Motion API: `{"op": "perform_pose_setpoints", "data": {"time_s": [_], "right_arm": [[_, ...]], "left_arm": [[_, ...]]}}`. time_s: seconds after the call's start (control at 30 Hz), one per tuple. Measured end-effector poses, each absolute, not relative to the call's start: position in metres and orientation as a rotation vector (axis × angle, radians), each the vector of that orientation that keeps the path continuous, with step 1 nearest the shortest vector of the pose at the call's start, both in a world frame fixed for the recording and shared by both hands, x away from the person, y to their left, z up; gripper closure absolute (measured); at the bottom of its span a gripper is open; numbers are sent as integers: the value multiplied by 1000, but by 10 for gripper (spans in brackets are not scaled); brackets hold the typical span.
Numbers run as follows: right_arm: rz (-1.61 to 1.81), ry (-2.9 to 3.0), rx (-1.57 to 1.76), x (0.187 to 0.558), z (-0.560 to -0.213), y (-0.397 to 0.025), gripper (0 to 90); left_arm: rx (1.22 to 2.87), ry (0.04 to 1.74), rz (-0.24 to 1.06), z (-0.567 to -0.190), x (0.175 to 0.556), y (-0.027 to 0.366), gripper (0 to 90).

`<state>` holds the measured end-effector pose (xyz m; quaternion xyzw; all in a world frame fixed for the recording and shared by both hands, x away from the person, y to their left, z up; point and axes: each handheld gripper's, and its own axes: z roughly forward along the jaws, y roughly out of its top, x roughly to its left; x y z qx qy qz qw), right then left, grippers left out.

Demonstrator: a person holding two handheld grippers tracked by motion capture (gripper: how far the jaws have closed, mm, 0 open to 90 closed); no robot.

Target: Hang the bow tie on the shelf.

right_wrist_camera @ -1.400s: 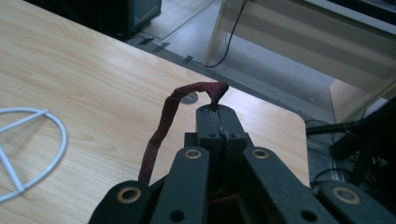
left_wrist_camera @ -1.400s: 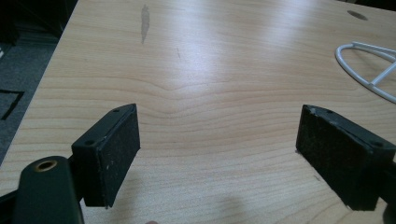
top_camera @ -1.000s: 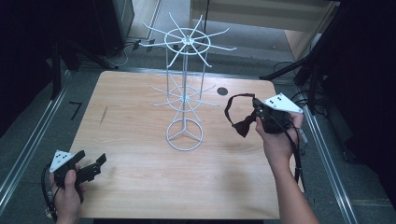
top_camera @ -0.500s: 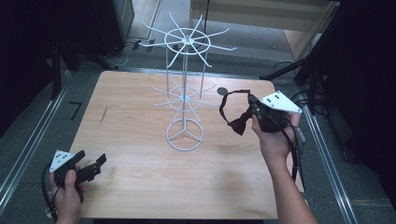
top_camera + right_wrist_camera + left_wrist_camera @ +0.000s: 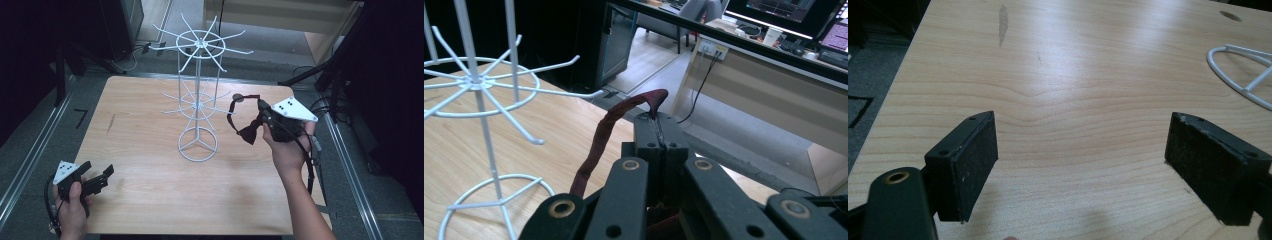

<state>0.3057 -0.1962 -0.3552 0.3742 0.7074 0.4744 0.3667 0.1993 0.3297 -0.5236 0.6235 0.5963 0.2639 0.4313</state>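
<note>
Between the right tongs, strap end hidden.

Light wooden table, grain running crosswise, dark smudge toward 10 o'clock. Grey floor all round, metal rails along the table at 9 and 3 o'clock. Dark cabinet at 11 o'clock; cables trailing at 2 o'clock. Pale wooden desk beyond a strip of light floor at 12 o'clock, carrying monitors and a cup.
</note>
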Motion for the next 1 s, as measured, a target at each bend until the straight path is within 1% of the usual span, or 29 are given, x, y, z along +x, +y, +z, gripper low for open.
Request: {"op": "perform_pose_setpoints", "data": {"time_s": [0.33,0.5,0.7,1.0], "right_arm": [[1231,1827,941,298,-356,-192,900],[1235,1827,932,290,-356,-196,900],[1250,1841,950,275,-364,-205,900],[1266,1885,915,259,-370,-205,900]], "left_arm": [[1553,1487,658,-524,199,330,145],[1552,1487,658,-524,199,330,145],[1553,1488,660,-524,199,330,145],[1556,1488,662,-524,199,329,145]]}}
